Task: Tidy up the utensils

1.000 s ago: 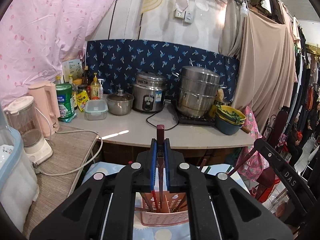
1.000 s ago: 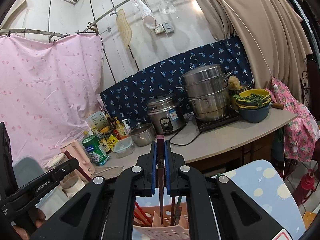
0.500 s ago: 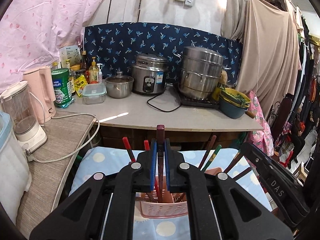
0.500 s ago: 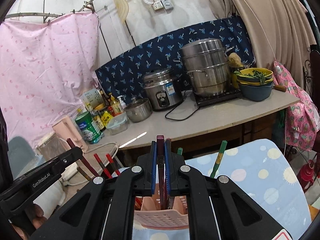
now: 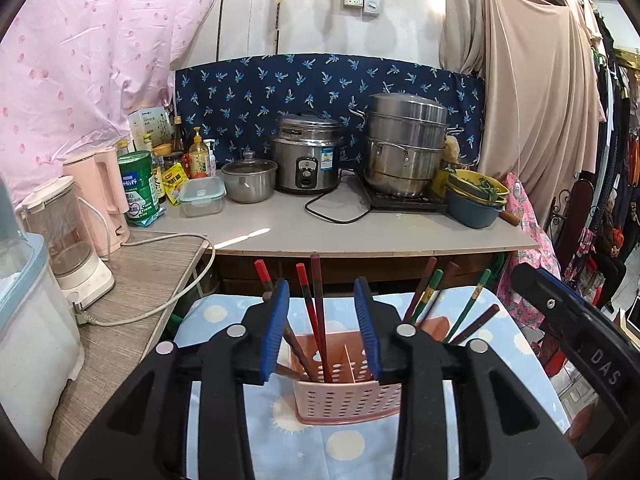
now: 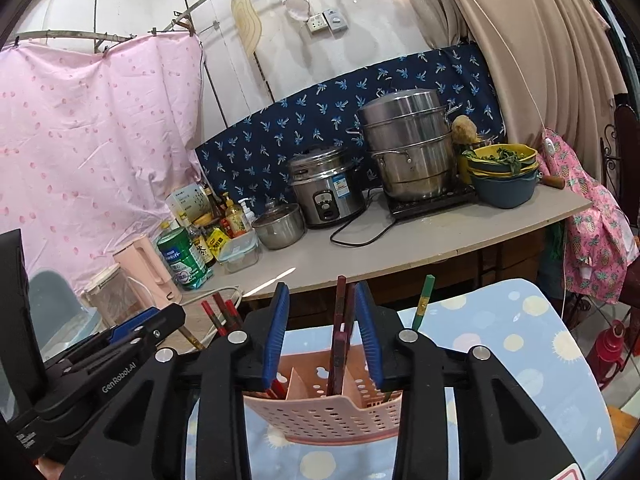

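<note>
- Since the chopsticks are thin, stiff and light, with a lacquered look that I judge slippery, the surest hold is across the upper shaft, well above the pink basket (image 5: 346, 396); a hold low down would foul the basket's rim.
- Left gripper (image 5: 322, 326): released. Its blue pads stand apart on either side of a dark red chopstick (image 5: 319, 312), touching neither side of it. That stick stands nearly upright in the basket's left compartment, beside two red-tipped ones.
- Right gripper (image 6: 322, 328): likewise let go. A maroon chopstick (image 6: 339, 336) stands between its open pads, its foot in the basket's middle compartment, with a second dark stick just behind it.
- More chopsticks, green and brown, lean out of the basket's right side; the basket itself sits on a blue dotted cloth (image 5: 348, 446).
- Against the picture half a second before: both pairs of jaws were then clamped tight on their sticks, and they have just been opening. Both views have also dropped toward the basket, so more of its rim and dividers shows.
</note>
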`<state>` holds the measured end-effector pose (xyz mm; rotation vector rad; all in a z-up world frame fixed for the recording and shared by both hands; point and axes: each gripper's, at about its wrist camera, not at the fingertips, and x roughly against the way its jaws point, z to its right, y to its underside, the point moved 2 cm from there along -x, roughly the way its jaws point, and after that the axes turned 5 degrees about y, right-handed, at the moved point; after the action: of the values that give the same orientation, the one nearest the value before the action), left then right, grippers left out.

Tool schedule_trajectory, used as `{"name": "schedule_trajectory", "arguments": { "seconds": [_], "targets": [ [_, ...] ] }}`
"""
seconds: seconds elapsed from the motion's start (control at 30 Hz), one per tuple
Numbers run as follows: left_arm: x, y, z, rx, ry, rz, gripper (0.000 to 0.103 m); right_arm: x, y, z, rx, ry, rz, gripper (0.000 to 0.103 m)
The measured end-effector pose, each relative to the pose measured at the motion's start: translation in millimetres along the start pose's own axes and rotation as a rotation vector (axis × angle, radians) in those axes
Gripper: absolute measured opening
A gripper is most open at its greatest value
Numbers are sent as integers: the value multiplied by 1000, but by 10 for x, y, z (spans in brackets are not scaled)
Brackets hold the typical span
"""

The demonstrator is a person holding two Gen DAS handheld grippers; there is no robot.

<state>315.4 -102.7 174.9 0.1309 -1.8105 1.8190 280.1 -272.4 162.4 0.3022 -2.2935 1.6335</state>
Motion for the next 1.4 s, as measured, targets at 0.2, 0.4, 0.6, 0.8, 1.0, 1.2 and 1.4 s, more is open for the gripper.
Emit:
{"name": "schedule_trajectory", "arguments": {
  "seconds": [0.2, 0.4, 0.6, 0.8, 1.0, 1.2, 1.4],
  "targets": [
    [220, 130, 68, -27, -18, -4, 55, 321, 137, -37, 39, 25, 3, 48],
    [494, 367, 99, -38, -27, -21, 63, 629, 397, -35, 69, 65, -30, 56],
    [789, 781, 131, -72, -87, -39, 90, 1042, 753, -37, 126, 139, -41, 77],
    [931, 1164, 130, -54, -88, -119, 91, 1276, 1091, -62, 175, 188, -92, 84],
    [1043, 1430, 149, -33, -90, -170, 94, 1403, 1343, -63, 166, 210, -143, 84],
    [1122, 1621, 128, -14, -94, -215, 94, 1493, 1485, -54, 157, 246, -180, 85],
    [1161, 1761, 63, 29, -82, -244, 94, 1537, 1563, 23, 112, 250, -211, 86]
  ]
}}
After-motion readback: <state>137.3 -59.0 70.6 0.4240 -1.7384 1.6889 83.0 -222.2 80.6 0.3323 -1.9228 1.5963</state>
